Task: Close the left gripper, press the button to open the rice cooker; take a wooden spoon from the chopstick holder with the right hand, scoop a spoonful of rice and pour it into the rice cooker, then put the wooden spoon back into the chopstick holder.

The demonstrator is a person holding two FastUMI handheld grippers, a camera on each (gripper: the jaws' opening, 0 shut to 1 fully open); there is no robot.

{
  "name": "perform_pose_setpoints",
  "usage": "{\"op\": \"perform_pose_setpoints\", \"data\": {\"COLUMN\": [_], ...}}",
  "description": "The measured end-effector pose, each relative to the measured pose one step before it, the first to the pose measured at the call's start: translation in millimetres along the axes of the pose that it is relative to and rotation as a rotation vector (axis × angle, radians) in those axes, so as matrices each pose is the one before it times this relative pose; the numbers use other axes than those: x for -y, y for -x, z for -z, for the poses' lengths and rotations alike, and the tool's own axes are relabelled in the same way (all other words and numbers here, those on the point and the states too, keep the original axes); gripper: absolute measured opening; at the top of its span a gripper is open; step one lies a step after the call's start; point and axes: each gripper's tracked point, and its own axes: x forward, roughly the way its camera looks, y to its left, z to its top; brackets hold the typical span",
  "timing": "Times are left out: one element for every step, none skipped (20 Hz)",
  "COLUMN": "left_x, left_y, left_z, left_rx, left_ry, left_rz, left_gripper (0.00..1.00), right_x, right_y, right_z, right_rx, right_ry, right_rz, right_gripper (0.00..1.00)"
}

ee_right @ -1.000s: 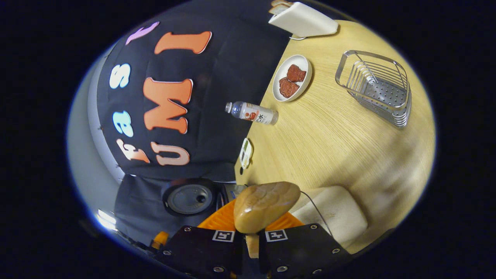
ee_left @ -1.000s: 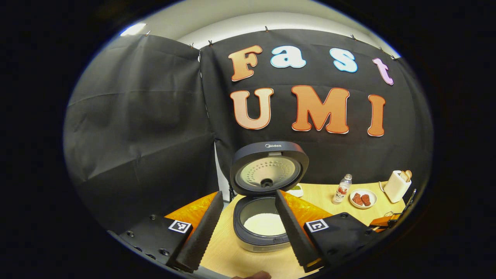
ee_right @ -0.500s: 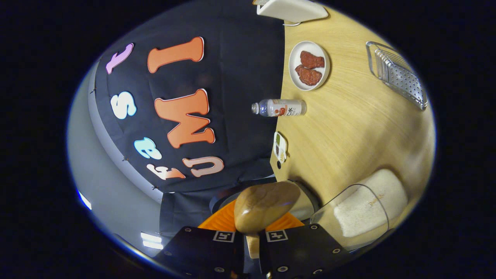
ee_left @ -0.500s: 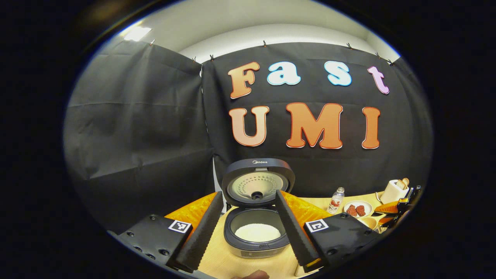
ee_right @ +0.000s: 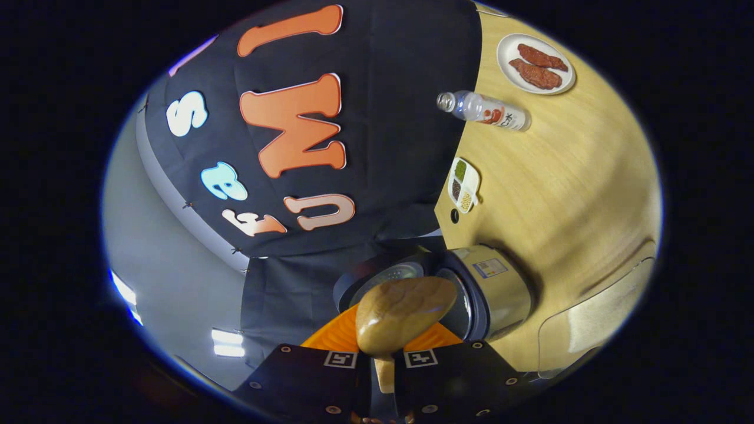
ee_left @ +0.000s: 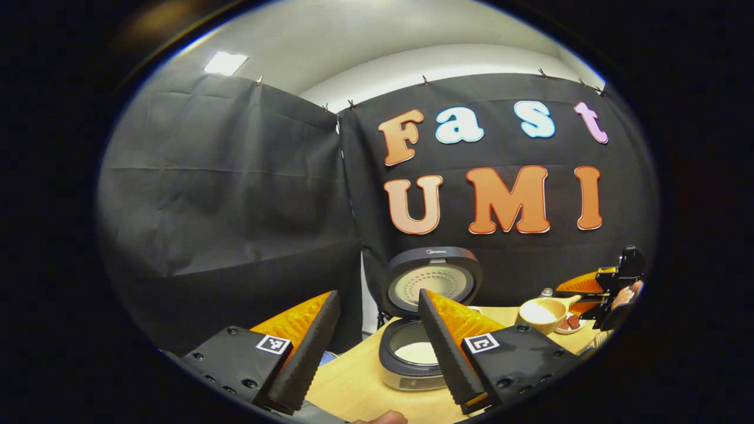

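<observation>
Overhead, right hand-held gripper (ee_right: 383, 368) clamps the wooden spoon (ee_right: 405, 314), rice-filled, just beside the open rice cooker (ee_left: 419, 344); left hand-held gripper (ee_left: 377, 347) spread wide, holding nothing, over the table (ee_left: 353, 386) edge.

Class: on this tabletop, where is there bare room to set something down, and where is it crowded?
Free: the wide tabletop between bottle, rice cooker and clear container. Crowded: along the wall, where plate, bottle and small tray line up.

even overhead light from ceiling panels (ee_left: 225, 62); strong fisheye bending at edges; table (ee_right: 589, 176) slightly blurred.
</observation>
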Motion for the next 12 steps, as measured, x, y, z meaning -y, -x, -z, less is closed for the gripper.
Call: {"op": "perform_pose_setpoints", "data": {"left_x": [-10.89,-8.32,-7.77,-6.61,-6.74,-4.74,-7.39,-5.28,-5.22,-5.17,-5.38,-4.59], "left_y": [2.38,0.4,0.03,-1.34,0.69,-0.12,-0.91,-1.88,-1.57,-1.21,-1.47,-3.05], "left_z": [3.92,3.1,4.76,4.11,4.62,2.87,3.31,3.23,3.05,1.1,1.01,0.71], "left_rx": [-0.00551,-0.00726,-0.01074,-0.00858,-0.01001,-0.00903,-0.00956,-0.01107,-0.00828,-0.00383,-0.00257,-0.00202], "left_ry": [0.0001,0.00177,0.0014,0.00142,0.0006,-0.00045,-0.00303,-0.00281,-0.00158,-0.00101,-0.00193,-0.0025], "left_rz": [-0.0188,-0.01573,-0.01319,-0.01094,-0.00928,-0.00636,-0.00931,-0.00907,-0.00738,-0.00758,-0.00796,-0.00668], "left_gripper": [0.92,0.92,0.92,0.92,0.92,0.92,0.92,0.92,0.92,0.92,0.92,0.92], "right_x": [-1.0,-0.43,0.28,0.99,-1.21,0.37,-0.31,2.44,1.45,1.44,1.82,4.04], "right_y": [-9.85,-9.44,-10.5,-11.05,-10.56,-9.6,-11.02,-9.51,-9.67,-9.6,-11.12,-9.02], "right_z": [3.06,3.73,3.0,2.16,1.35,0.98,0.21,-1.3,-0.78,-0.06,-1.39,-0.43], "right_rx": [-0.01002,-0.00701,-0.00826,-0.00647,-0.00661,-0.00249,0.00134,0.00539,0.00474,0.00717,0.00695,0.01156], "right_ry": [0.01271,0.00769,0.0095,-0.0058,-0.00654,-0.01235,0.00032,0.00328,0.01036,0.00526,0.0198,0.02973], "right_rz": [0.00315,0.00661,0.00285,0.00311,-0.00207,0.00035,0.00087,0.00811,0.0092,0.0105,0.01001,0.02084], "right_gripper": [0.15,0.15,0.15,0.15,0.14,0.1,0.15,0.14,0.15,0.15,0.15,0.15]}}
